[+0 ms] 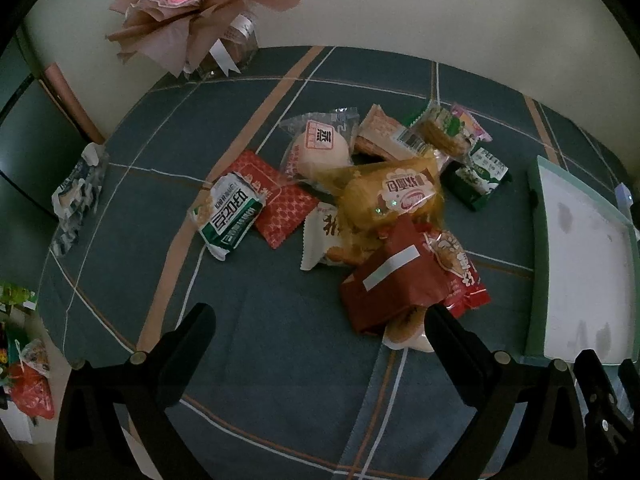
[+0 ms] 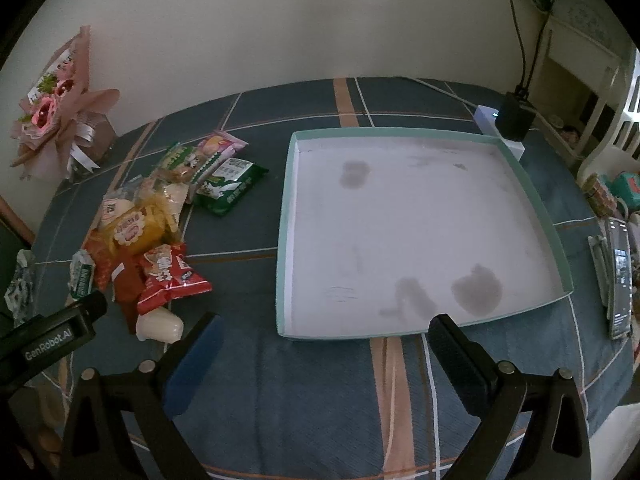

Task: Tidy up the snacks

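Note:
A pile of wrapped snacks (image 1: 376, 200) lies on the blue plaid tablecloth; it also shows in the right wrist view (image 2: 152, 224). On top sit a yellow bread pack (image 1: 392, 194), a dark red pack (image 1: 394, 280) and a green-white pack (image 1: 228, 216). A shallow teal tray with a white, stained floor (image 2: 416, 232) stands to the right of the pile, with no snacks in it; its rim shows in the left wrist view (image 1: 538, 264). My left gripper (image 1: 320, 328) is open just before the pile, holding nothing. My right gripper (image 2: 324, 336) is open at the tray's near edge, holding nothing.
A pink flower bouquet (image 1: 188, 12) stands at the table's back left. A loose wrapper (image 1: 78, 196) lies at the left edge. A white power strip with a black plug (image 2: 508, 120) sits behind the tray. A remote (image 2: 618, 276) lies at the right.

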`<action>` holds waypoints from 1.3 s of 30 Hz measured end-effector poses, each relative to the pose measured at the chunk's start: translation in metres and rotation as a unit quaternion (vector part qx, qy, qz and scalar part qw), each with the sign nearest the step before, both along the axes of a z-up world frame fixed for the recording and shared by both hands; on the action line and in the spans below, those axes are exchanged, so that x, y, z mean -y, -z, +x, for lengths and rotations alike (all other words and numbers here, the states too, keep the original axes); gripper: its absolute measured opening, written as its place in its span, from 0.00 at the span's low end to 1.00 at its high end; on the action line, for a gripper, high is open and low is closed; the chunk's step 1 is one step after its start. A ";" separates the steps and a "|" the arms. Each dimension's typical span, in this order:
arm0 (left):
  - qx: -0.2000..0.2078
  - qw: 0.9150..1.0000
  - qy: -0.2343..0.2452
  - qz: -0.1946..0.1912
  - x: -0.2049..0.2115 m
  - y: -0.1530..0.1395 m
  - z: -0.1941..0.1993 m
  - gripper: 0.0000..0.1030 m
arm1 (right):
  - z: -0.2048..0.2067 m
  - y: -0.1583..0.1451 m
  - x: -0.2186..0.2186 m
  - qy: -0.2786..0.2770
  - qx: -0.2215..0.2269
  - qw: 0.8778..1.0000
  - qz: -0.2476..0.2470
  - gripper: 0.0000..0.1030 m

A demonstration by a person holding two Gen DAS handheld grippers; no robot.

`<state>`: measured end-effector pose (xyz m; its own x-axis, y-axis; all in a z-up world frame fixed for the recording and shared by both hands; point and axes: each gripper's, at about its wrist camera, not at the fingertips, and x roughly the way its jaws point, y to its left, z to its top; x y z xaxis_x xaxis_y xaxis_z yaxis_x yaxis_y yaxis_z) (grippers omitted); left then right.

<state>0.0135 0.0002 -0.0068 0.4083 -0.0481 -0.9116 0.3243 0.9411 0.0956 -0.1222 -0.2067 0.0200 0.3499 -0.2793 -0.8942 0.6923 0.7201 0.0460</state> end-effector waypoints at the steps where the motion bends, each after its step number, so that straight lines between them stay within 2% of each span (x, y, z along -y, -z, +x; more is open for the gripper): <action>1: -0.001 1.000 0.000 0.000 0.000 0.000 0.000 1.00 | 0.000 0.000 0.000 0.000 -0.001 1.000 0.000 1.00; 39: -0.008 1.000 -0.002 0.001 0.003 0.003 -0.001 1.00 | -0.001 0.002 0.003 0.001 -0.004 1.000 0.005 1.00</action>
